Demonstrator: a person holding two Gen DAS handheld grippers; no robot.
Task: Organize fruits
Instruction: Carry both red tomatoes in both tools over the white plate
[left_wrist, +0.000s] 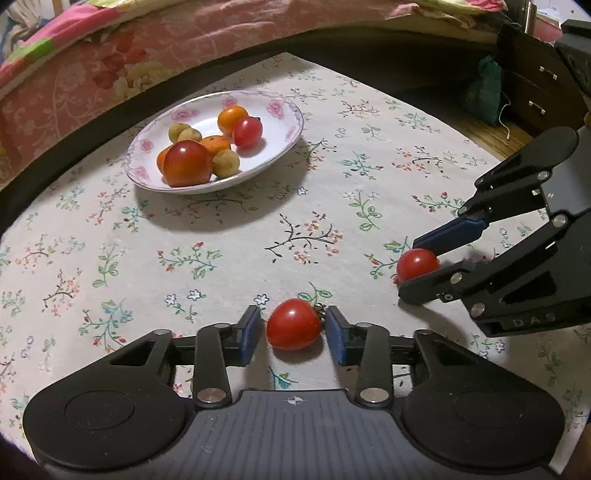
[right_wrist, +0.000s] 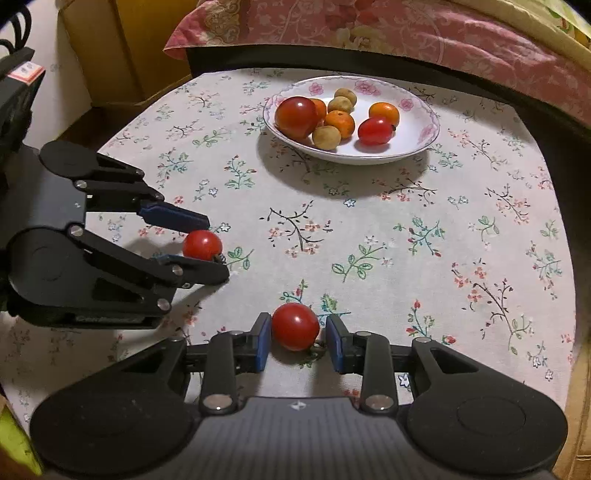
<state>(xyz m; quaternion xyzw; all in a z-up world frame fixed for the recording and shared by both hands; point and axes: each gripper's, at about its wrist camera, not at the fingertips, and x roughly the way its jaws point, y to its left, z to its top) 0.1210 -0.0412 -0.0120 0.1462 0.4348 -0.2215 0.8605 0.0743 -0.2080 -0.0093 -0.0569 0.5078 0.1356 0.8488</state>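
Tomatoes, two, on flowered tablecloth (left_wrist: 221, 236): one (left_wrist: 293, 324) between left gripper (left_wrist: 294, 330) pads, narrow gaps either side; other (right_wrist: 295, 326) between right gripper (right_wrist: 298, 338), slightly apart; plate (left_wrist: 291, 110) of fruit beyond.

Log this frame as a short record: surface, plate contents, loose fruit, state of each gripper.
surface: table with floral cloth
plate: large tomato, small tomato, oranges, small brown fruits
loose fruit: two small tomatoes on the cloth, one per gripper
left gripper: open, pads astride left tomato, narrow gaps at both sides
right gripper: open, right tomato between pads, gap at the right pad
progress: neither loose tomato lifted yet
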